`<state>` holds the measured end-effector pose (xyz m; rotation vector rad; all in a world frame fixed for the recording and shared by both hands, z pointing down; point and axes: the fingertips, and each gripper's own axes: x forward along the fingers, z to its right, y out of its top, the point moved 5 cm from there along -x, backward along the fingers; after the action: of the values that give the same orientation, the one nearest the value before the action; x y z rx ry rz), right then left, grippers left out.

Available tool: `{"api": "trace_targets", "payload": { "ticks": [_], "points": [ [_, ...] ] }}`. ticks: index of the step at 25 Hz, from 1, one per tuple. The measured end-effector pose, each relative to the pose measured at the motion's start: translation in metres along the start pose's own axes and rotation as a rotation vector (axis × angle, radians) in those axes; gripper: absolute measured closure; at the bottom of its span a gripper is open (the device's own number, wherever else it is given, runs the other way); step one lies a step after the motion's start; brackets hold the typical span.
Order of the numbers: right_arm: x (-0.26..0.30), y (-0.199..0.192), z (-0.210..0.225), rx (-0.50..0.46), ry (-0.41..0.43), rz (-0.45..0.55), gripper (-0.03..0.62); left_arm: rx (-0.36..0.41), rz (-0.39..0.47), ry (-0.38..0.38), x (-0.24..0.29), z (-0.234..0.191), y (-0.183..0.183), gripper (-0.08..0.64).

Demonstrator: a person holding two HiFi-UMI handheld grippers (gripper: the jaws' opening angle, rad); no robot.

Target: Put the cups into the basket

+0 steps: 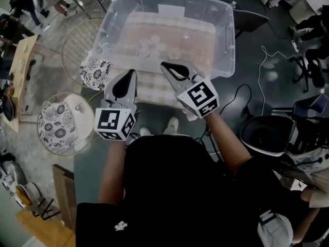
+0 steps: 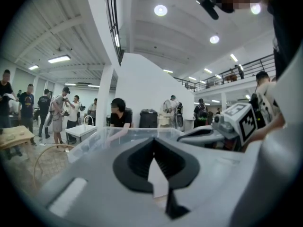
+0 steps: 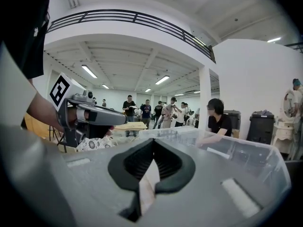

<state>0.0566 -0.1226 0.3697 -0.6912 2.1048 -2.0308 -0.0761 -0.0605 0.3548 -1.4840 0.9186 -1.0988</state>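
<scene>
both tongs are clenched and empty: the left tongs (image 1: 128, 78) and right tongs (image 1: 174, 70) hover side by side over the counter (image 1: 154, 92), just short of the clear bin (image 1: 226, 45). faint clear cups (image 1: 151, 46) seem to lie on the bin floor. two wire baskets with floral liners stand to the left, the near basket (image 1: 43, 140) and the far basket (image 1: 72, 42). what the near one holds is unclear. for any cup left in the bin, i'd open the tongs before dipping past the wall, pinch one rim lightly and lift clear.
</scene>
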Motion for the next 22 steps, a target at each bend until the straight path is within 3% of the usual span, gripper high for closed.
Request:
{"api": "trace_targets", "payload": {
  "ticks": [22],
  "points": [
    [0.015, 0.04, -0.084, 0.091, -0.161, 0.075, 0.592, 0.014, 0.062, -0.101, -0.079, -0.05, 0.009, 0.554]
  ]
}}
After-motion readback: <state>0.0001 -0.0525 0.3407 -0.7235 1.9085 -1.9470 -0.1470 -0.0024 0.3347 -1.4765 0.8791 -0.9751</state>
